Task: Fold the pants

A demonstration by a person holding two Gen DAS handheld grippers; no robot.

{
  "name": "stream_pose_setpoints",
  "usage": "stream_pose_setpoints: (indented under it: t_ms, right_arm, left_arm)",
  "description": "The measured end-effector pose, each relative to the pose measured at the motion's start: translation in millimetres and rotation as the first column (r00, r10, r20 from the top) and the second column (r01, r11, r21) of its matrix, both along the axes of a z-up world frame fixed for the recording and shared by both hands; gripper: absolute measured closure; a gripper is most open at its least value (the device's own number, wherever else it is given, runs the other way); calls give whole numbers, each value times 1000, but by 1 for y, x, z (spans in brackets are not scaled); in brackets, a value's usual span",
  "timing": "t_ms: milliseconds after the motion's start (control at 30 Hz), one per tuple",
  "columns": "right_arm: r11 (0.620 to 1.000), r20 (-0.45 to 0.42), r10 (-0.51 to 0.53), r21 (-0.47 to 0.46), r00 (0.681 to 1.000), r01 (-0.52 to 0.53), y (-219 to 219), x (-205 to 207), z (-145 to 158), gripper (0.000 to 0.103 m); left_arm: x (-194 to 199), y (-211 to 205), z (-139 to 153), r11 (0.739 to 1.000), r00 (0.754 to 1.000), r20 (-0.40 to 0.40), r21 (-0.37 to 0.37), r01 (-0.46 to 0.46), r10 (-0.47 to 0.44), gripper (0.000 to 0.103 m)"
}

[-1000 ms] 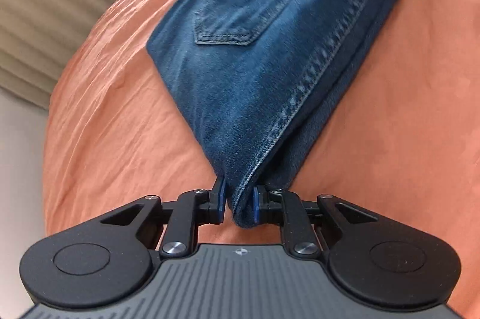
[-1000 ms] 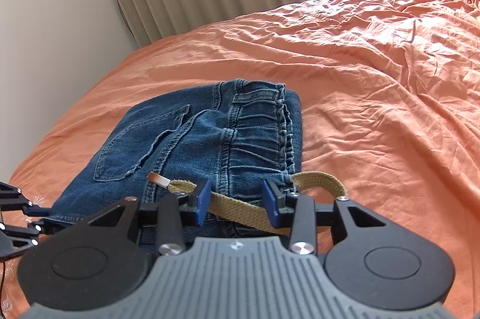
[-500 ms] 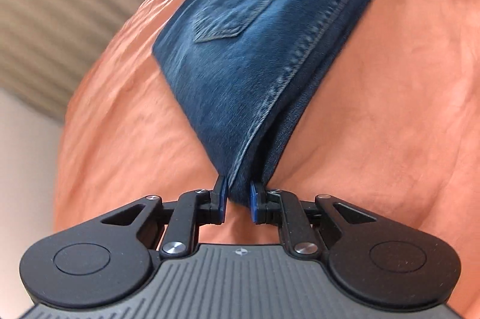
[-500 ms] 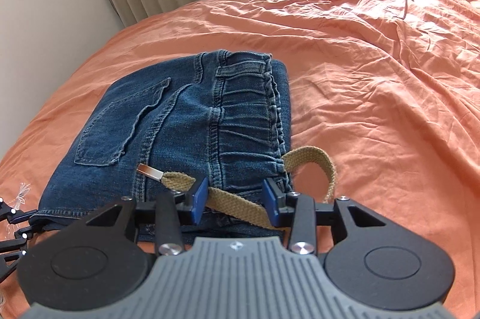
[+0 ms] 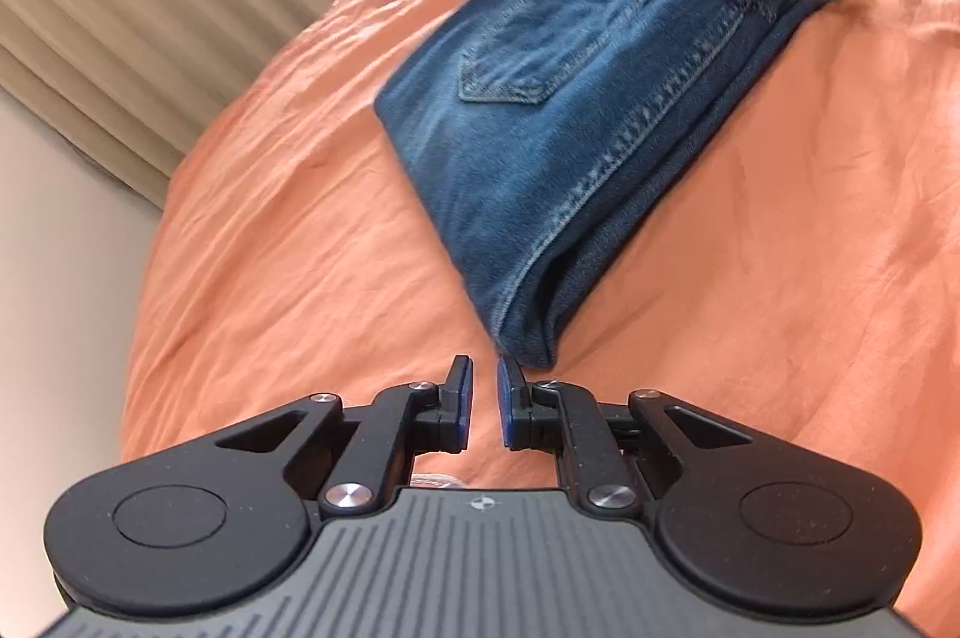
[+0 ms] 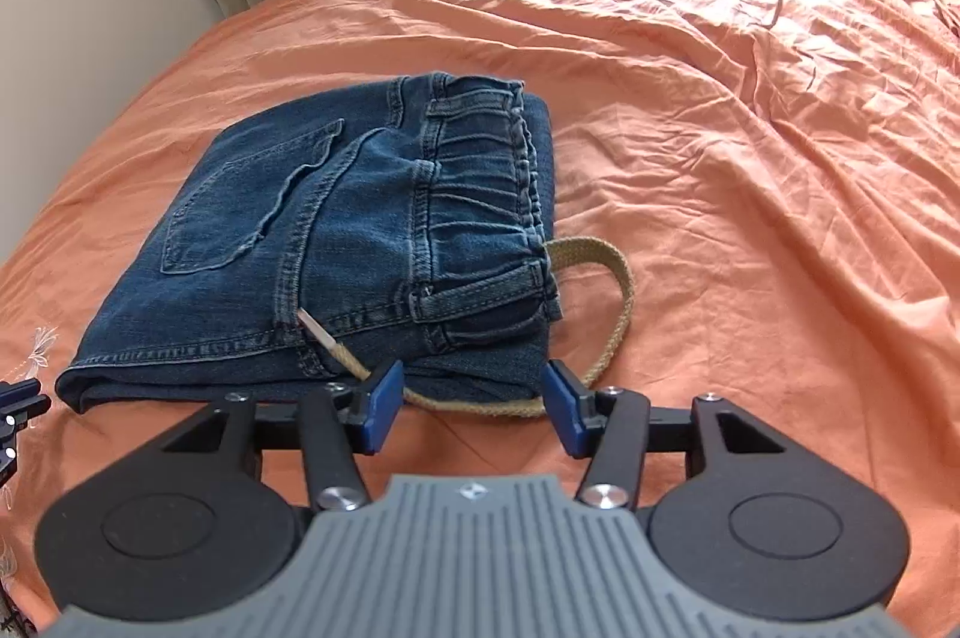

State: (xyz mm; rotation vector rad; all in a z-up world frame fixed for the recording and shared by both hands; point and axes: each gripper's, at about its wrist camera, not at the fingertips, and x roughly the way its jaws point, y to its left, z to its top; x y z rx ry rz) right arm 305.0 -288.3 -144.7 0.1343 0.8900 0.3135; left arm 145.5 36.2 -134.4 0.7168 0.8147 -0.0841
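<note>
I have the jeans (image 6: pixel 336 242) lying as a compact folded bundle on the orange bed sheet (image 6: pixel 750 110), toward the bed's near-left corner as my right camera sees it, with the curtained wall behind. The back pocket faces up and the waistband runs along the bundle's right edge.

My left gripper (image 5: pixel 483 404) sits just off the folded corner of the denim (image 5: pixel 576 98), fingers nearly together with a narrow gap, pinching nothing; the cloth tip lies just beyond the right pad, not between them. My right gripper (image 6: pixel 474 407) has its fingers well apart, hovering low at the bundle's near edge, also holding nothing.

The tan drawstring (image 6: pixel 600 278) is the loose end here. It loops out from the waistband onto the sheet, passes along the near edge between my right fingers' reach, and its tipped end rests on the denim beside the side seam.

I judge the folding itself essentially finished and this the tidy-up and release step. If anything remains, I would say it is the cord: closing my right fingers on it near the loop and tucking it on top of or under the bundle, gently, since a hard tug could drag the top layer and spoil the fold. Otherwise both tools can simply lift clear
</note>
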Motion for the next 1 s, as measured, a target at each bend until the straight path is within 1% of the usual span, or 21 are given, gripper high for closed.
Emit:
stream_pose_setpoints:
  t_ms: [67, 167, 233, 267, 333, 400, 500, 567, 600, 667, 733, 767, 800, 867, 900, 933, 1000]
  right_arm:
    - [1000, 7, 20, -1, 1000, -20, 1, -4, 12, 42]
    - [1000, 14, 29, 4, 999, -29, 0, -8, 30, 40]
    - [999, 18, 29, 23, 999, -30, -2, -9, 41, 31]
    - [999, 21, 30, 32, 999, -31, -4, -8, 46, 30]
    - [998, 24, 32, 45, 999, -33, -6, -6, 56, 30]
    - [998, 19, 28, 57, 999, -29, -9, -2, 63, 30]
    - [996, 15, 12, 84, 1000, -14, -17, 8, 72, 30]
    - [994, 32, -4, 112, 999, 0, -25, 16, 78, 30]
    - [992, 35, -19, 127, 999, 14, -30, 21, 80, 30]
    - [984, 20, -42, 174, 999, 38, -39, 34, 79, 30]
    - [974, -19, -53, 219, 998, 56, -48, 49, 73, 30]
    - [969, -38, -57, 237, 998, 65, -51, 56, 67, 30]
    - [964, -63, -54, 256, 997, 68, -54, 65, 59, 30]
    - [955, -114, -56, 282, 992, 86, -59, 79, 42, 30]
    - [951, -135, -61, 293, 989, 99, -60, 85, 33, 30]
    - [942, -156, -60, 317, 986, 107, -62, 93, 22, 30]
    - [924, -187, -57, 363, 981, 123, -65, 105, 5, 30]
  left_arm:
    - [-3, 3, 11, 1000, 1000, 20, -25, -1, 2, 86]
    - [-6, 5, 25, 998, 999, 38, -55, -2, 4, 86]
    - [-5, 4, 35, 998, 998, 58, -63, 1, 3, 86]
    - [-4, 4, 41, 998, 998, 70, -65, 6, -1, 85]
    - [1, 3, 50, 998, 996, 89, -67, 15, -9, 81]
    - [8, 1, 61, 996, 995, 103, -85, 20, -11, 79]
    - [28, 5, 79, 989, 993, 116, -147, 9, 8, 78]
    - [44, 12, 91, 974, 993, 110, -225, -16, 41, 75]
    - [54, 18, 96, 961, 993, 101, -275, -35, 66, 74]
    - [75, 31, 103, 924, 991, 73, -374, -78, 113, 70]
    - [97, 48, 104, 862, 986, 30, -491, -128, 164, 65]
    - [107, 57, 102, 825, 983, 6, -544, -153, 186, 58]
    - [117, 65, 98, 786, 978, -21, -592, -178, 206, 54]
    - [139, 82, 85, 701, 966, -87, -673, -236, 242, 53]
    - [147, 89, 78, 664, 960, -115, -701, -261, 256, 53]
    - [156, 98, 68, 618, 952, -149, -732, -288, 266, 53]
    - [169, 111, 49, 542, 936, -208, -771, -335, 283, 52]
